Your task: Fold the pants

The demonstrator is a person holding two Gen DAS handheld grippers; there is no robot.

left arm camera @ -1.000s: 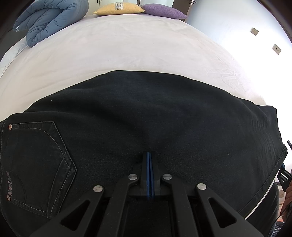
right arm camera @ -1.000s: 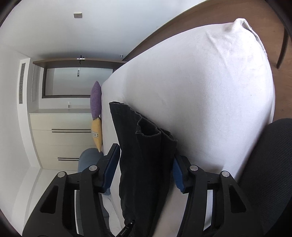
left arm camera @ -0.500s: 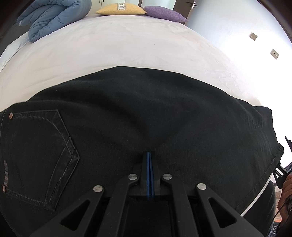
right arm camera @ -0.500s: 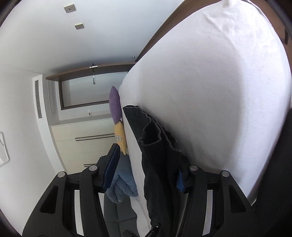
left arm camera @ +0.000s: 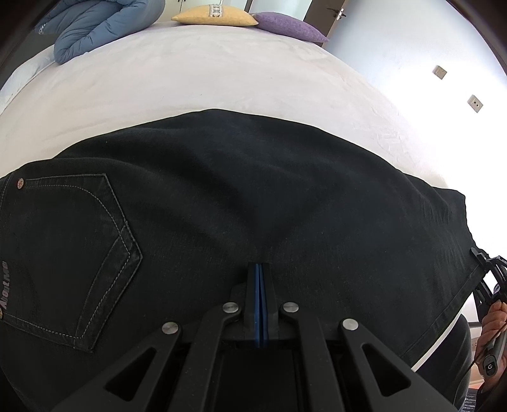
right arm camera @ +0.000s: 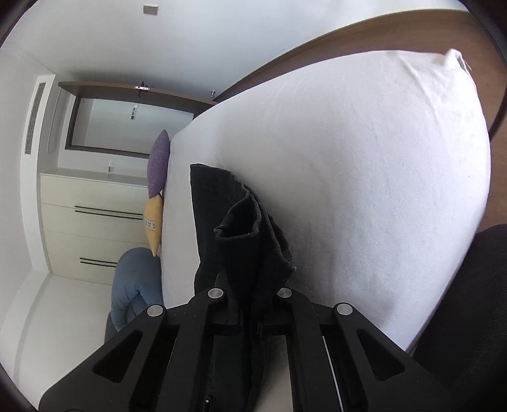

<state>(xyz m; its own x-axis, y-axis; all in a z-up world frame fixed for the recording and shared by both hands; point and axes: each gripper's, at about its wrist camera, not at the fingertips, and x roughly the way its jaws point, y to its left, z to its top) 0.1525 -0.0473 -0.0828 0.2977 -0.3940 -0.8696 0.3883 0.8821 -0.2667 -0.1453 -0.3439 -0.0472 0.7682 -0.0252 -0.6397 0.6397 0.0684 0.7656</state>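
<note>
My left tongs (left arm camera: 259,269) pinch the near edge of the black denim pants (left arm camera: 221,196) on the white bed (left arm camera: 190,79); my right tongs (right arm camera: 253,304) clamp the hems, ready to fold.

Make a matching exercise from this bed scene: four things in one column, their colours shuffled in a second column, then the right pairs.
Things:
1. pants
2. folded duvet
3. cushion nearest the duvet
4. cushion beside the wall

Colours:
A. purple
B. black
C. yellow
D. blue

Pairs: 1-B, 2-D, 3-C, 4-A
</note>
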